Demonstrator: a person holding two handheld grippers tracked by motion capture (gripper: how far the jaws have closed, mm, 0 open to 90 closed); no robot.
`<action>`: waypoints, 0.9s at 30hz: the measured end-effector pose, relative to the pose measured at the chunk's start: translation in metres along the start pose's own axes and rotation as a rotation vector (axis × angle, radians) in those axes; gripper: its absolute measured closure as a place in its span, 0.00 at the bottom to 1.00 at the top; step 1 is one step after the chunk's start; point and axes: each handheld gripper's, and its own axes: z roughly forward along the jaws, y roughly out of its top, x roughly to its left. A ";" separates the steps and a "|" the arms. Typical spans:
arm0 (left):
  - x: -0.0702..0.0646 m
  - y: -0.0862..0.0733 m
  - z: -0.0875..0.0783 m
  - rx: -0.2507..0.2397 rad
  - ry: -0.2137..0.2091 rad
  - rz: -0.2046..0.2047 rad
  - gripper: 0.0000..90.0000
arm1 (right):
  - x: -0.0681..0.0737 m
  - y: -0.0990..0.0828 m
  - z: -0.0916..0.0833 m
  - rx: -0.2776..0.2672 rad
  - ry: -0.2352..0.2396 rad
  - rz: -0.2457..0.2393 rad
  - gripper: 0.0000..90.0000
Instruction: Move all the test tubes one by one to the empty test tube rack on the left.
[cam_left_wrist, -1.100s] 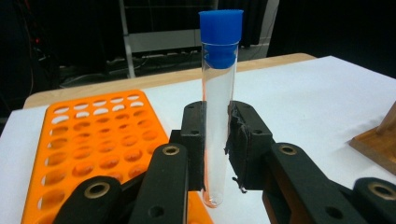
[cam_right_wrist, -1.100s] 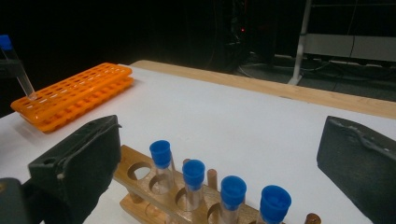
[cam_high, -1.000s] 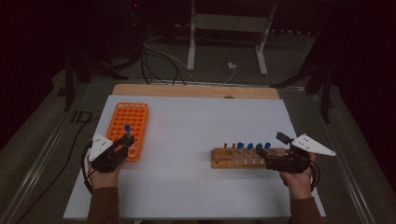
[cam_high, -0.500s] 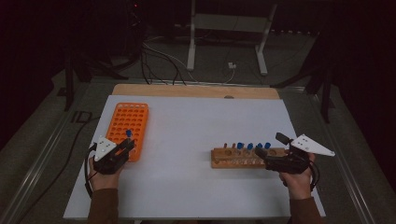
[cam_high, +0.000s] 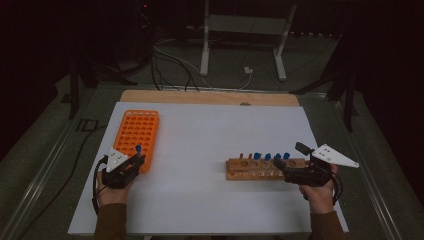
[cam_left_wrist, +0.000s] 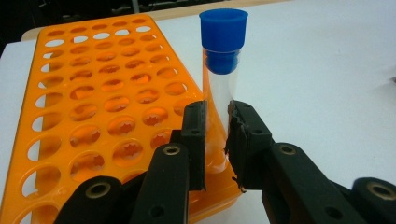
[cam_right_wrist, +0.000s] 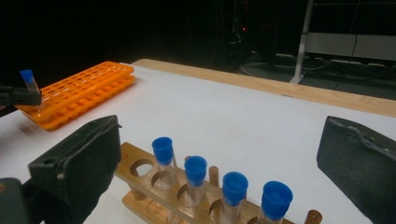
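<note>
Dark room behind, cables and a stand leg on the floor at top of frame, and up front a white table (cam_high: 210, 150) w/ a wooden strip along its far edge. Lower left of the high view: left gripper (cam_high: 134, 161) sits right at the near corner of the orange rack (cam_high: 136, 134), and its fingers (cam_left_wrist: 196, 135) are pinched narrow on a clear tube w/ blue cap (cam_left_wrist: 222, 79) — grip is low on the glass, cap well above, prob. so the tube stays upright and the cap stays clear. Tube base looks to be at or in a near-corner hole of the rack; can't tell if it's fully seated. Lower right: right gripper (cam_high: 287, 157) rests at the end of the wooden rack (cam_high: 252, 169), fingers (cam_right_wrist: 79, 158) spread wide, holding nothing, straddling the row. Four blue-capped tubes (cam_right_wrist: 196, 179) stand in that wooden rack, one hole at the left end of the frame empty, wooden pegs between. My read: tubes go one by one from wood to orange, left hand placing, right hand parked open by the next pick so it's ready. Rest of orange rack is bare holes, so early days.
</note>
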 end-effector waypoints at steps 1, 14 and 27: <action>0.000 0.000 0.000 0.003 -0.001 0.002 0.86 | 0.000 0.000 0.000 0.000 0.000 0.000 0.00; -0.003 -0.003 0.003 0.062 0.016 0.029 0.86 | 0.000 0.000 0.001 0.005 0.002 -0.002 0.00; -0.006 -0.003 0.006 0.053 0.009 0.027 0.72 | -0.001 -0.001 0.002 0.013 0.000 -0.010 0.00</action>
